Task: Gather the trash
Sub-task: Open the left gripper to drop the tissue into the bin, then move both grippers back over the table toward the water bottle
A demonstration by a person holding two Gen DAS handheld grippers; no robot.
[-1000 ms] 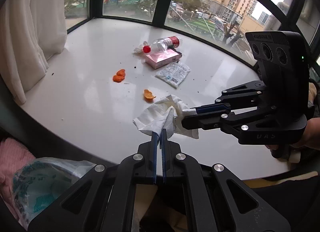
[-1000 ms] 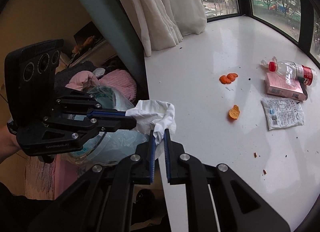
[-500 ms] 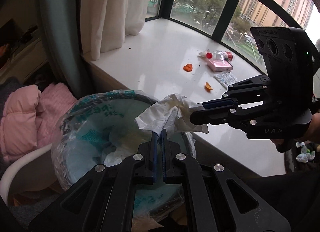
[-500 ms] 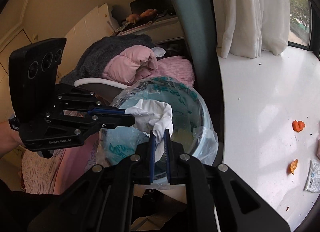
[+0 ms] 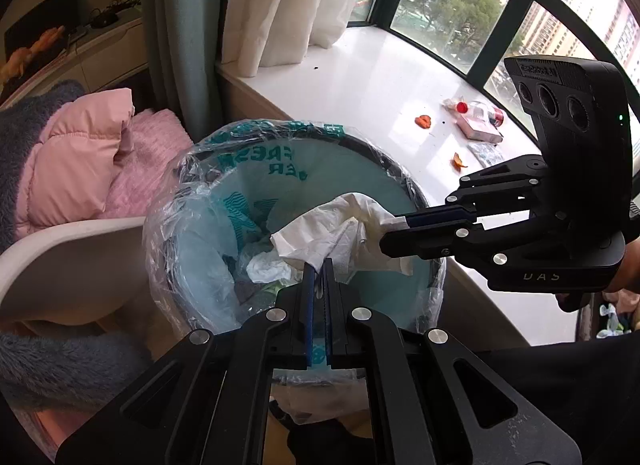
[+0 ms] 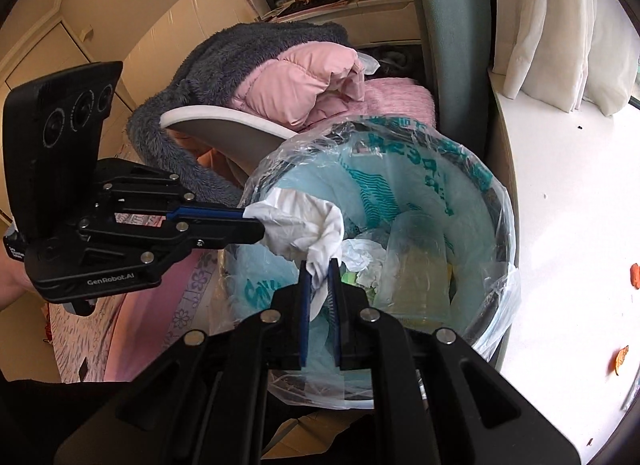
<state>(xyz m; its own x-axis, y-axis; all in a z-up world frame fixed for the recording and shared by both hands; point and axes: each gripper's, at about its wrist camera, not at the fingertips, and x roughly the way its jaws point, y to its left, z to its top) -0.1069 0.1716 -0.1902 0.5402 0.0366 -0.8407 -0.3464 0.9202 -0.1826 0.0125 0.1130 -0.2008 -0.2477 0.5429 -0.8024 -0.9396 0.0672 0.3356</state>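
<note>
Both grippers, the left gripper (image 5: 318, 265) and the right gripper (image 6: 318, 265), are clenched on opposite ends of one crumpled white tissue (image 5: 340, 231), which hangs stretched between them directly over the open mouth of the trash bin (image 5: 400, 181); the bin is lined with a clear, teal-printed bag and already holds crumpled paper (image 6: 360, 259) and wrappers at its bottom. Just beyond the bin lies the white window ledge (image 5: 360, 93), with orange peel pieces (image 5: 424, 121), a pink box (image 5: 478, 129) and a plastic bottle (image 5: 480, 111) far along it, while a chair heaped with pink and grey clothing (image 6: 288, 81) stands beside the bin. A second ago the tissue was still over the ledge; it has since been carried sideways above the bin.
</note>
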